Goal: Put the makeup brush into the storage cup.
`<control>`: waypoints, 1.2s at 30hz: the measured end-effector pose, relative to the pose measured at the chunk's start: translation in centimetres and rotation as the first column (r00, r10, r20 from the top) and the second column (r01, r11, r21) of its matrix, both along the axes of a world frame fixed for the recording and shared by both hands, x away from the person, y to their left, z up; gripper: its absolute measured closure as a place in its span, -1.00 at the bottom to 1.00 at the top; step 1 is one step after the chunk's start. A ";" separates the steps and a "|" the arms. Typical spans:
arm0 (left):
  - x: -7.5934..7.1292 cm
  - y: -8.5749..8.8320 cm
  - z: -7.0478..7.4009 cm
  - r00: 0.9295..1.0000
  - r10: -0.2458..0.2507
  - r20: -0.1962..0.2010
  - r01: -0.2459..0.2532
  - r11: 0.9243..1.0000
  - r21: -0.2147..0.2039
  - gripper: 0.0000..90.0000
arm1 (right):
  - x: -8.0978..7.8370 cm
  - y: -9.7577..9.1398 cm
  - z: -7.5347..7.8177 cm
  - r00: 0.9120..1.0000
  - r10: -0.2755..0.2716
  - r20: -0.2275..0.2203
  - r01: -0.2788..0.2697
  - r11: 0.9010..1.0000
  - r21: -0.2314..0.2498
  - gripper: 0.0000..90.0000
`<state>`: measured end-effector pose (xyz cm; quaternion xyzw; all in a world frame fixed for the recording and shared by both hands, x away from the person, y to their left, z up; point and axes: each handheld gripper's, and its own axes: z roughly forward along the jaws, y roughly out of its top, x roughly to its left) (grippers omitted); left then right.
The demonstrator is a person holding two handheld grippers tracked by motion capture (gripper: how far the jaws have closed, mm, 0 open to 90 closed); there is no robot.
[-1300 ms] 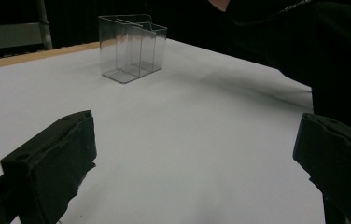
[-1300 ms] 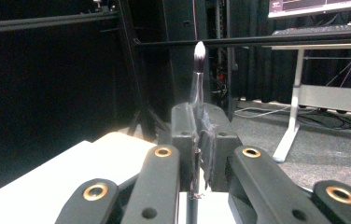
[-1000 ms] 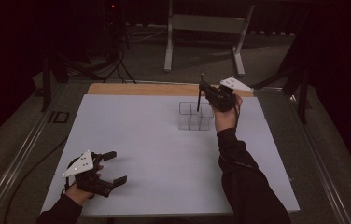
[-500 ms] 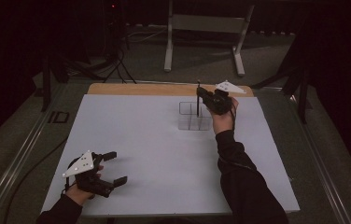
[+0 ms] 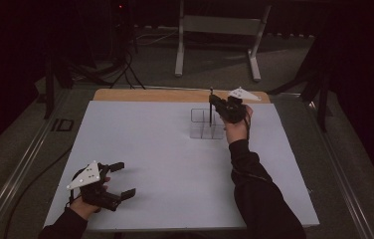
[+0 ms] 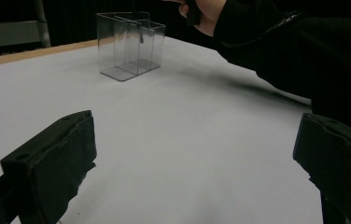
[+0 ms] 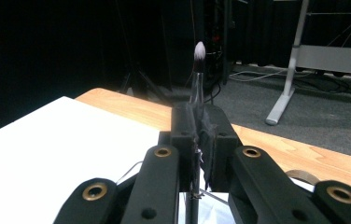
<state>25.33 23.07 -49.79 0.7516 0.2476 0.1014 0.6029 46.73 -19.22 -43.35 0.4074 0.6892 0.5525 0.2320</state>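
Over the far-right clear organizer [image 5: 207, 125], right gripper [image 5: 218, 107] clamped on brush [image 5: 211, 107] has shifted left and lower, brush upright above a compartment, insertion looks imminent; left gripper [image 5: 120, 179] open, idle near-left.

R arm reaches far fwd over the table [image 5: 140, 149], sleeve dark, forearm stretched toward its far edge, wrist bent slightly inward. R hand [image 5: 235, 128] wraps its gripper from below. Right gripper [image 5: 214, 103] sits raised above the table's far right part, grey plate on top, jaws pointing left, pressed fully together in the right gripper view [image 7: 198, 122], clamped on sth thin.

L arm barely enters at the table's near left corner, only wrist + hand [image 5: 86, 203] visible. Left gripper [image 5: 123, 178] lies low just above the table, grey plate up, pointing right; jaws spread wide apart w/ nothing between them.
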 end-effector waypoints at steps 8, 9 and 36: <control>0.0 0.0 0.0 1.000 0.000 0.000 0.000 1.000 -0.002 -0.98 | 0.0 0.3 -0.8 1.000 0.011 -0.015 -0.011 1.000 -0.004 0.87; 0.0 0.0 0.0 1.000 0.000 -0.001 0.000 1.000 -0.003 -0.98 | 0.1 0.3 -0.9 1.000 0.011 -0.018 -0.011 1.000 -0.009 0.87; 0.0 0.1 0.1 1.000 0.004 0.001 -0.004 1.000 0.000 -0.98 | -1.3 0.9 1.0 0.994 0.019 -0.107 -0.026 0.997 -0.070 -0.66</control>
